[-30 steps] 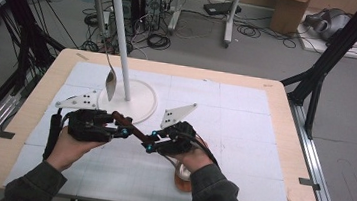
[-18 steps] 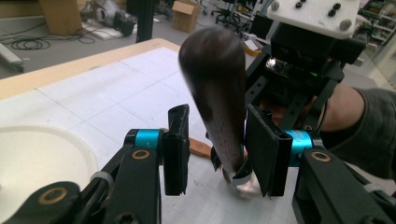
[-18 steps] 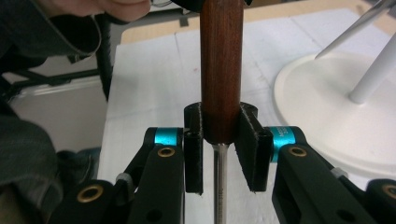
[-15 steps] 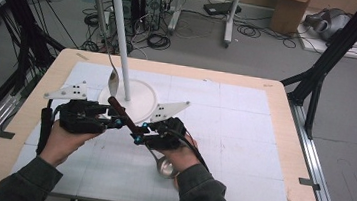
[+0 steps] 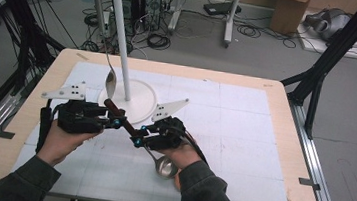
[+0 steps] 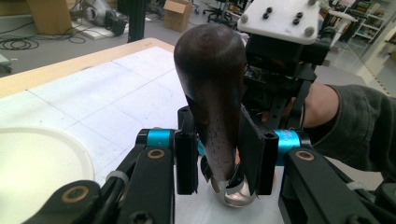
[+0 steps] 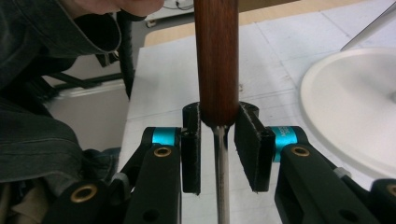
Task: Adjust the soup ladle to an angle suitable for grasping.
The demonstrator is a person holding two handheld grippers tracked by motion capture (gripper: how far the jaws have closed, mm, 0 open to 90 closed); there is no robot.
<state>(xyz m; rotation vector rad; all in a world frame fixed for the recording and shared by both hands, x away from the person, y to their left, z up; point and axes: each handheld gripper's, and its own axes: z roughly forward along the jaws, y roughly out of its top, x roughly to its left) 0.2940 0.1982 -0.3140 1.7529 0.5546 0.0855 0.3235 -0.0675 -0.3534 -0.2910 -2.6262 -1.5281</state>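
A light wooden table [image 5: 287, 99] is seen, and most of its top is covered by a white mat [image 5: 225, 115] marked with a grid of faint lines, a strip of bare wood being left along the edges. On the mat, towards the far left, the round white base [image 5: 139, 96] of a stand is set, from whose middle a white pole [image 5: 121, 49] is raised upright.

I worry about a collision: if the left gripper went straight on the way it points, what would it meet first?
Likely the right gripper, close ahead along the wooden handle between the jaws of the left gripper, which have just been closing on it.
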